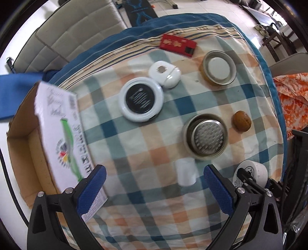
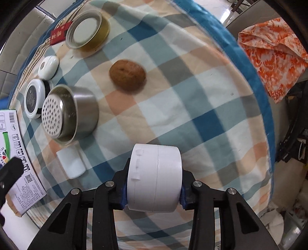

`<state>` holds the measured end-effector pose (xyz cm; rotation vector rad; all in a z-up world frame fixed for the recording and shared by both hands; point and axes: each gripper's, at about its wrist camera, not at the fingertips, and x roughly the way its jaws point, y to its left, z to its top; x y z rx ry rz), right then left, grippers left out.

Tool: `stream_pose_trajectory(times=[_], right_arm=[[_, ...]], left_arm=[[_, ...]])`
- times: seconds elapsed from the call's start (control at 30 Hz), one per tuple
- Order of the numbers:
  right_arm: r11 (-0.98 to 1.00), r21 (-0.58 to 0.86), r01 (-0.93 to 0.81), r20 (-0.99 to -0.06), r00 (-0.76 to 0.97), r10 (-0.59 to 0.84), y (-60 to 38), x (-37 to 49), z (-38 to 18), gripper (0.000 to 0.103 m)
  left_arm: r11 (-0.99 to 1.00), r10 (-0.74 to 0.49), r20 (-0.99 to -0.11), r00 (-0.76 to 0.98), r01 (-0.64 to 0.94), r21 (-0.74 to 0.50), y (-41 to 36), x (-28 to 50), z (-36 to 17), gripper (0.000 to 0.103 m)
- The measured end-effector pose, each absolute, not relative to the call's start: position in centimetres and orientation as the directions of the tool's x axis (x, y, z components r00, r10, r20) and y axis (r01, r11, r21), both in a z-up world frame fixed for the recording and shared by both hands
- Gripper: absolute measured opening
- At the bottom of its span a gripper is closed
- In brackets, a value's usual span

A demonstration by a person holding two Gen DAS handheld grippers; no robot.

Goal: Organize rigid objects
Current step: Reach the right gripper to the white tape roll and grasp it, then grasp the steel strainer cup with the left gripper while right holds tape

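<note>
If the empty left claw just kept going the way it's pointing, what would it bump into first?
Probably the small white block lying on the checked cloth: it sits just ahead of the open left claw, toward its right finger. Beyond it stands the steel strainer cup. Depth is hard to judge here.

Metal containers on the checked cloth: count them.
2. A perforated steel cup sits mid-cloth beside the brown nut; a gold-sided tin sits at the far edge near the red packet.

A checked cloth [image 1: 146, 153] with a blue border is spread over the desk. A beige cushioned sofa [image 1: 77, 32] and pale glossy floor tiles [image 1: 209, 7] are seen behind; an orange patterned fabric [image 2: 273, 52] is draped alongside.
</note>
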<state>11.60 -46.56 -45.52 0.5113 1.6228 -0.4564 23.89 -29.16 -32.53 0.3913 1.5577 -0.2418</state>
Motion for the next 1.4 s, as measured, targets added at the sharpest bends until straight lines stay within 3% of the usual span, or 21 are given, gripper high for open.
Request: stream_pose_trajectory(times=[0.3, 0.67, 0.7, 0.83, 1.17, 1.4], right_arm=[[0.793, -0.034, 0.608, -0.995, -0.091, 0.027, -52.3, 12.3, -42.8, 0.041], [0.782, -0.017, 0.623, -0.994, -0.096, 0.055, -54.2, 12.4, -43.8, 0.041], [0.781, -0.016, 0.624, -0.994, -0.097, 0.057, -53.9, 12.4, -43.8, 0.041], [0.779, -0.017, 0.626, -0.993, -0.1, 0.06, -53.7, 12.6, -44.0, 0.042], [0.769, -0.009, 0.639, -0.99, -0.113, 0.083, -54.1, 12.9, -44.5, 0.042], [0.774, -0.003, 0.633, -0.988, -0.123, 0.096, -54.0, 12.8, -44.7, 0.041]], left_arm=[[0.882, 0.074, -0.995, -0.071, 0.471, 0.031, -34.2, 26.0, -36.2, 0.103], [0.855, 0.119, -0.976, -0.18, 0.519, 0.008, -37.4, 26.5, -43.4, 0.103], [0.854, 0.117, -0.977, -0.179, 0.521, 0.006, -37.6, 26.6, -43.7, 0.102], [0.85, 0.102, -0.975, -0.197, 0.527, -0.017, -38.2, 26.6, -45.6, 0.072], [0.851, 0.104, -0.979, -0.174, 0.525, -0.003, -39.7, 25.8, -47.4, 0.071], [0.864, 0.078, -0.985, -0.152, 0.503, -0.009, -39.8, 24.0, -45.2, 0.069]])
